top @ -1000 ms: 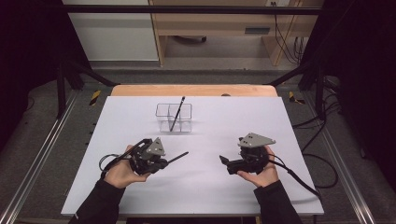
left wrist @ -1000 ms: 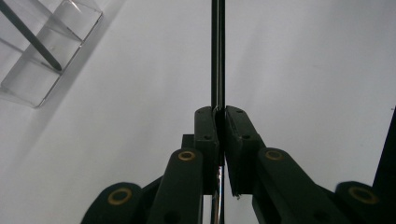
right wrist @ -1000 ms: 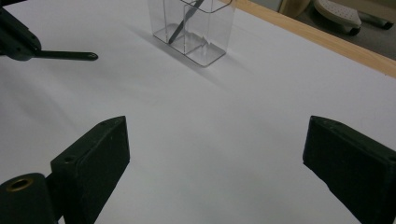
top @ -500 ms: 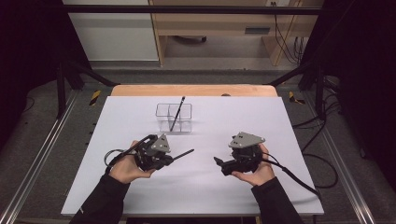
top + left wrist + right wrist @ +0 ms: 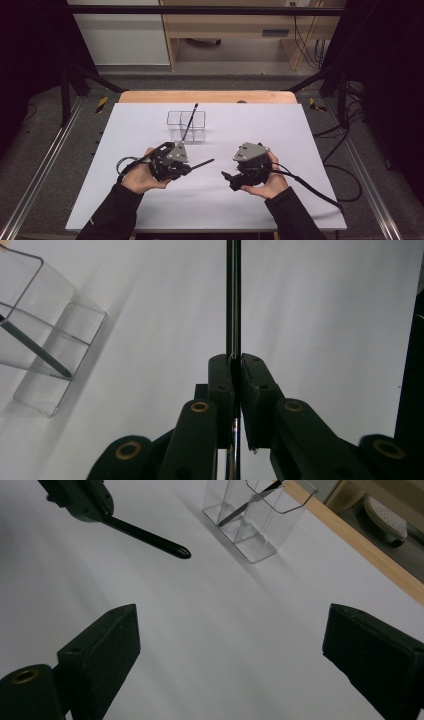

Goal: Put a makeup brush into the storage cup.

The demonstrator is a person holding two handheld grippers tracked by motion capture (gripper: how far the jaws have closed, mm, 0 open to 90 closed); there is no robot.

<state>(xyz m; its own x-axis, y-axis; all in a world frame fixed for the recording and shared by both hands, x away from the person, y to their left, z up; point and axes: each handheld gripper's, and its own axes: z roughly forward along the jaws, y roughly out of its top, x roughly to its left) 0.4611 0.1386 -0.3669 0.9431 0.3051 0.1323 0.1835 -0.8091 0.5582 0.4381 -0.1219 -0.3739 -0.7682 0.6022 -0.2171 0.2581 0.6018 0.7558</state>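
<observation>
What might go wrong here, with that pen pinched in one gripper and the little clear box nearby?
The left gripper pinches the black pen near one end, so it might swivel or slip out. The clear holder looks light; poking its wall could tip it, along with the pen already leaning inside.

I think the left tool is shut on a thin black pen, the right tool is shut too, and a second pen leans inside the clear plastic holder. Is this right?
Not quite: the right tool is open, its jaws standing wide apart with nothing between them, as the right gripper view shows. The left tool is indeed shut on the thin black pen, and a second dark pen leans inside the clear plastic two-compartment holder.
</observation>
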